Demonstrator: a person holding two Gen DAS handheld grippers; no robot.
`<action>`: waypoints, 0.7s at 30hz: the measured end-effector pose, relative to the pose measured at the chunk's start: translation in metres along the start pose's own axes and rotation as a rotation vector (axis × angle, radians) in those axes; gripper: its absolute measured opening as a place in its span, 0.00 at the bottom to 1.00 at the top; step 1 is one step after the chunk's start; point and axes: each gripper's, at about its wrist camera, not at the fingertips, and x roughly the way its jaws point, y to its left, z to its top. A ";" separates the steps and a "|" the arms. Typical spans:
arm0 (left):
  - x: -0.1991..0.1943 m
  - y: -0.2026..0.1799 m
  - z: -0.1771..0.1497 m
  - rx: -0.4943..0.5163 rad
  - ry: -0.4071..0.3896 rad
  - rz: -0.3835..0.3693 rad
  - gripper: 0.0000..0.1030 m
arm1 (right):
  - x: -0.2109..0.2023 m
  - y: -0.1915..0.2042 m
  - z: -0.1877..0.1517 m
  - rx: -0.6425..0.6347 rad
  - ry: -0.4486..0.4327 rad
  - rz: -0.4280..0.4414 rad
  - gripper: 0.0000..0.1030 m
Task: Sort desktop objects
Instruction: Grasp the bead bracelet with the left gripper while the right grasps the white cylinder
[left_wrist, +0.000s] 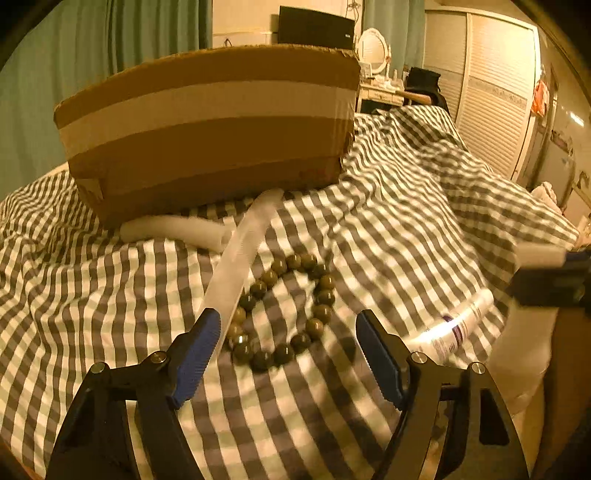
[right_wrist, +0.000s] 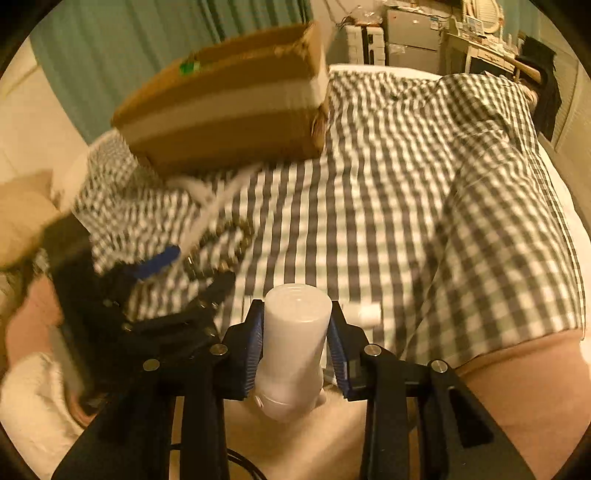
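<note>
Hovering released at lower centre, left gripper (left_wrist: 288, 334) over the bead bracelet (left_wrist: 282, 310) lying on the checkered cloth (left_wrist: 388, 221). Clenching a white bottle (right_wrist: 295, 343) at lower centre, right gripper (right_wrist: 297, 325). Sitting upper left, cardboard box (left_wrist: 207, 125).

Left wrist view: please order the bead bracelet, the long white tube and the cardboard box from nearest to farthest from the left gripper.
1. Bead bracelet, between the open jaws of the left gripper.
2. Long white tube, running ahead on the left.
3. Cardboard box, behind everything.
</note>
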 end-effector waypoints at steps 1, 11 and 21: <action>0.003 0.000 0.002 0.001 -0.002 0.001 0.76 | 0.002 0.004 0.004 0.004 -0.004 0.005 0.32; 0.024 -0.010 0.005 0.076 0.036 -0.030 0.22 | -0.003 0.001 0.018 0.019 -0.037 0.039 0.31; -0.022 -0.001 0.007 0.001 -0.026 -0.120 0.10 | -0.031 0.014 0.020 -0.006 -0.096 0.048 0.31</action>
